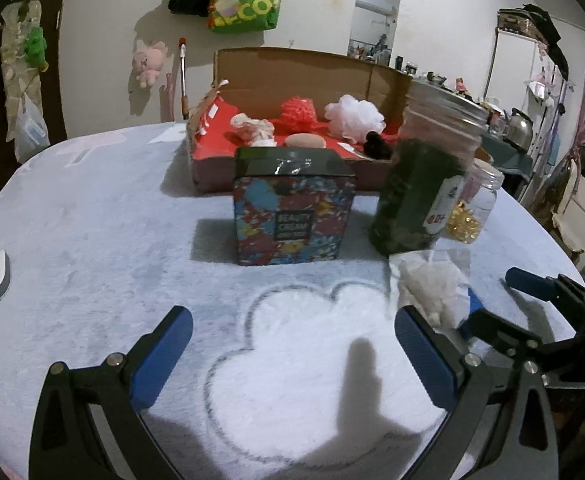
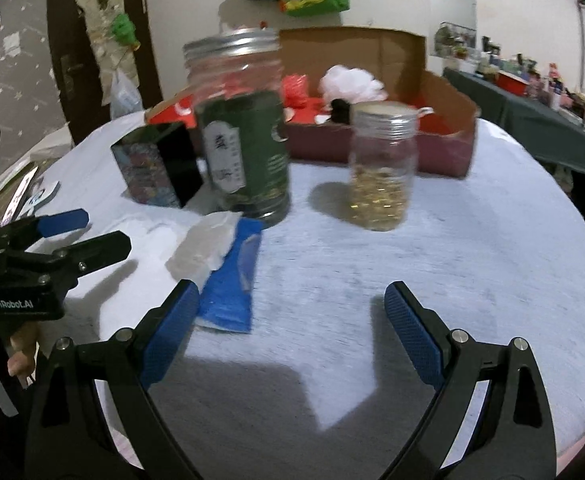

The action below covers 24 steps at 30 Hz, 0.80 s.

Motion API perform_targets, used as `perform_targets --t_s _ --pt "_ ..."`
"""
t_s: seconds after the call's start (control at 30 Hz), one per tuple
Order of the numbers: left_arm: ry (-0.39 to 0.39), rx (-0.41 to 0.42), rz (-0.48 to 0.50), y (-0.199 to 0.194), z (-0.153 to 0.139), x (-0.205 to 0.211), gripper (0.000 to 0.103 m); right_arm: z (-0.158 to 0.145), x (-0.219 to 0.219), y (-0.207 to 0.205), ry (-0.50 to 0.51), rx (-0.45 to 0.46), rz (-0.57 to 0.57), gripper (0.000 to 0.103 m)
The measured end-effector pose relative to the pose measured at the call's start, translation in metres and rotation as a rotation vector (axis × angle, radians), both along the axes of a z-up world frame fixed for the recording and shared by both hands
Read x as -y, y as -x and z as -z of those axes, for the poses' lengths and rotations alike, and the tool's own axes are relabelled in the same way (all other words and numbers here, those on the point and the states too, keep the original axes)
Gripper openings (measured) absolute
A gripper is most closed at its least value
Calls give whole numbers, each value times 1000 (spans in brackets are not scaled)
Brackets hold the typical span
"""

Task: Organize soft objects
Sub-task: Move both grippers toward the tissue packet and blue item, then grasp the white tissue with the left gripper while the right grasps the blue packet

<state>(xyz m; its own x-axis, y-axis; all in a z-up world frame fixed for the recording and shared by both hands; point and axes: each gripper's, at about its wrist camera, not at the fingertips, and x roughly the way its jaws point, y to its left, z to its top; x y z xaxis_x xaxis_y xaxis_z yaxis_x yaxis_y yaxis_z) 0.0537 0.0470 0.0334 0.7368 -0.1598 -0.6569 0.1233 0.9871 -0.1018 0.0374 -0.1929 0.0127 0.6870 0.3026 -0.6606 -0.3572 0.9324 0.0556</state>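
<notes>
1. Left wrist view: the left gripper (image 1: 292,344) stands spread and empty, low in the frame over the worktop (image 1: 92,216). The soft packet (image 1: 432,284), a crinkled clear bag of white filling, lies lower right, just beside the green jar (image 1: 420,184). It looks light, limp and slippery; pinch its bulging middle. Its right part is hidden behind a gripper finger.
2. Right wrist view: the right gripper (image 2: 292,320) is spread, empty. The packet (image 2: 208,248) lies centre left, blurred. The cardboard box (image 2: 444,120) at upper centre holds sponges, partly blocked by jars.
</notes>
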Motion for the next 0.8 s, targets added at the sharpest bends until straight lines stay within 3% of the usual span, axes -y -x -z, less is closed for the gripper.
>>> perform_targets --t_s 0.27,0.5,0.63,0.8 --pt "-4 -17 6 -1 1 1 103 5 -4 -2 62 -6 5 95" --pt "-36 -17 59 0 -2 16 103 -5 34 -8 34 10 94 95" --pt "-29 -26 109 0 -3 28 103 -6 45 -14 -35 -36 23 95" --pt "-37 -38 165 -2 -3 45 102 -3 40 -16 -37 -61 -93 95"
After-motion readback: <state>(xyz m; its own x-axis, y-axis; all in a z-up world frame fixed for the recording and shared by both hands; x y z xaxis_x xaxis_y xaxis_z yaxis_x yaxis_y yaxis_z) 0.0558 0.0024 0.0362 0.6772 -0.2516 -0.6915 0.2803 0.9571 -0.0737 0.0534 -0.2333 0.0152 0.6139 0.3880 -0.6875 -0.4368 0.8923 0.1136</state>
